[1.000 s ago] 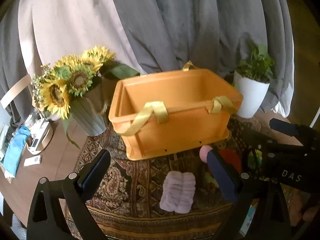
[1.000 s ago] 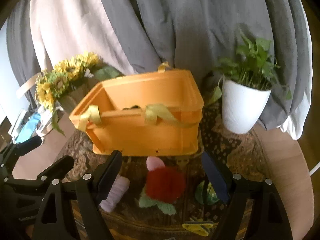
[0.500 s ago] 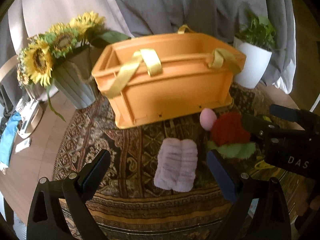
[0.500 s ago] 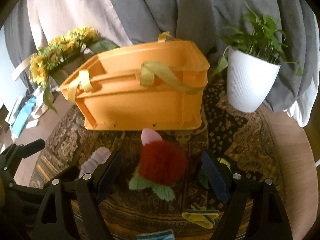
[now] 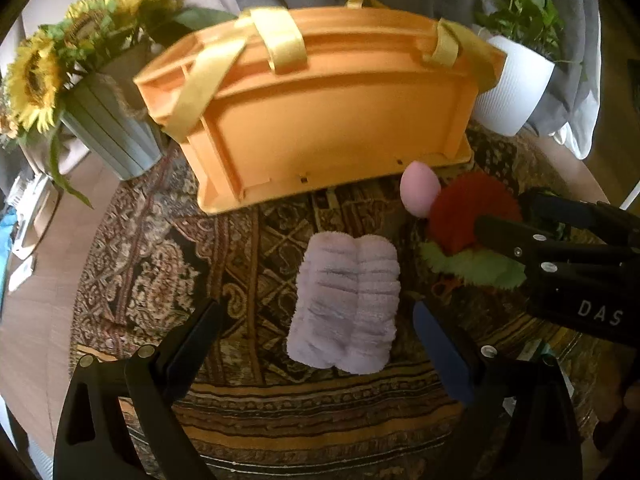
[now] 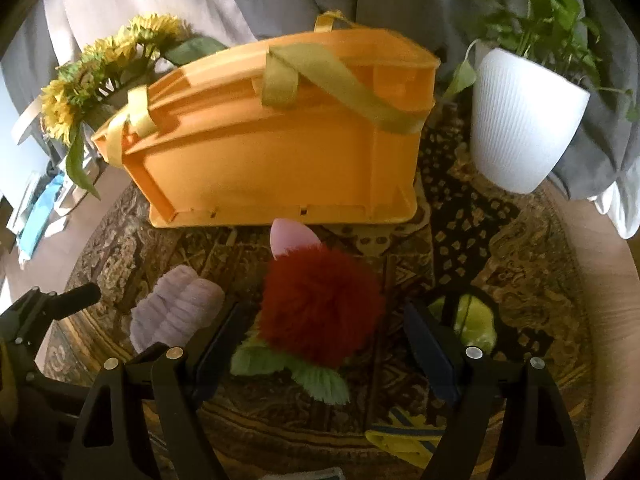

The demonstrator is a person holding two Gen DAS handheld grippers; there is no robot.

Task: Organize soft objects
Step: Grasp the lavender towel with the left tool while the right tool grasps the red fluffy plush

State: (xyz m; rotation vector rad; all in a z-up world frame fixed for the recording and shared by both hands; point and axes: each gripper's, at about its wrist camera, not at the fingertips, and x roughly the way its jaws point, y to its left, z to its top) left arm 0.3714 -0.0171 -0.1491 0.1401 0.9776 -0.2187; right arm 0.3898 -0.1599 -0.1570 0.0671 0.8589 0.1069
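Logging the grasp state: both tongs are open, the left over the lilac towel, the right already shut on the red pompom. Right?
Not quite. The right tongs are open too, their fingers on either side of the red pompom, as the right wrist view shows. The left tongs do stand open over the lilac towel.

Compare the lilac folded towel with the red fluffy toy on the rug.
The lilac towel is a pale, flat folded pad with ribbed rows; the red toy is a dark red, round, long-furred ball with green leaves at its base. The towel lies by itself, while a pink egg-shaped piece touches the toy. The open left gripper frames the towel; the open right gripper frames the toy. Both lie on the rug before the orange crate.
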